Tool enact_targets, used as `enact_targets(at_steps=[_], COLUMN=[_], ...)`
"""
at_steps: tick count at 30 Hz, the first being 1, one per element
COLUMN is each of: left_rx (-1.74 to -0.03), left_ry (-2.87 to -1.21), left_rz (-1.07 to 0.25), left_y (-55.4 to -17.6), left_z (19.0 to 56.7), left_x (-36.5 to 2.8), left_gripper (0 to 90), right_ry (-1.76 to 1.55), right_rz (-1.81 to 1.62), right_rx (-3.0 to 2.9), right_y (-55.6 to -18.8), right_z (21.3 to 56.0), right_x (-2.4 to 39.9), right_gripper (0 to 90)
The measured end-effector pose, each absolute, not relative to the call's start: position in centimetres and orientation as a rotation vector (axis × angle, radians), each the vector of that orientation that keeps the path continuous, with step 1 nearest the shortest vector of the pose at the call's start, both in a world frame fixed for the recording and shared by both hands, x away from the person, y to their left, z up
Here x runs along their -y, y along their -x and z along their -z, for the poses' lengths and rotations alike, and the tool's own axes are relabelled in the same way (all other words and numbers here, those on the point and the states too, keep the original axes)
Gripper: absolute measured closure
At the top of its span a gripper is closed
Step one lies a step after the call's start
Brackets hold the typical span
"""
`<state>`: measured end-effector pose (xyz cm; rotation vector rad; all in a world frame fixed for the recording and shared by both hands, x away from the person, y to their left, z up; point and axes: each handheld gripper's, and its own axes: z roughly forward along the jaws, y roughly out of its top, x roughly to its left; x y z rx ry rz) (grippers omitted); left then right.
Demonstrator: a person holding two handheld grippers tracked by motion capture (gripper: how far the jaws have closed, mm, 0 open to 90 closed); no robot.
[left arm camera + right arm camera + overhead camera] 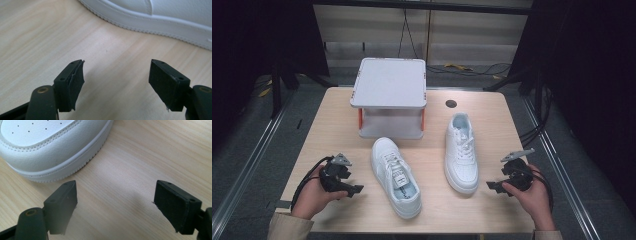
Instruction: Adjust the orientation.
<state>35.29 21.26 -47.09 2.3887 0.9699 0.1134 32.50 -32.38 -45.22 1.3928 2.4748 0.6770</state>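
Note:
Two white sneakers lie on the wooden table. The left sneaker has its heel toward the person; the right sneaker has its toe toward the person. My left gripper rests open near the table's front left, just left of the left sneaker, whose sole edge crosses the top of the left gripper view. My right gripper stands open right of the right sneaker's toe. Bare wood shows between the jaws of the left gripper and of the right gripper.
A white two-level stand with orange posts sits at the table's back centre. A dark round hole lies in the tabletop to its right. Cables trail across the floor beyond the table.

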Motion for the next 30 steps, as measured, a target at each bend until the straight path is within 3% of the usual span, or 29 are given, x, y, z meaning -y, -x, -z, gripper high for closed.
enact_targets(at_steps=[14, 30], left_rx=[-0.891, -0.750], left_ry=[-2.442, -2.547], left_rz=[-0.048, -0.020], left_y=[-35.1, -34.6], left_z=[45.2, 40.6], left_x=[-19.7, -16.8], left_gripper=[28.4, 29.6], right_ry=[-1.396, -1.388], right_rz=[-0.686, -0.675], right_rx=[-2.474, -2.481], right_y=[-32.4, -32.4], right_z=[45.2, 45.0], right_x=[32.5, 32.5], right_gripper=[18.4, 18.3])
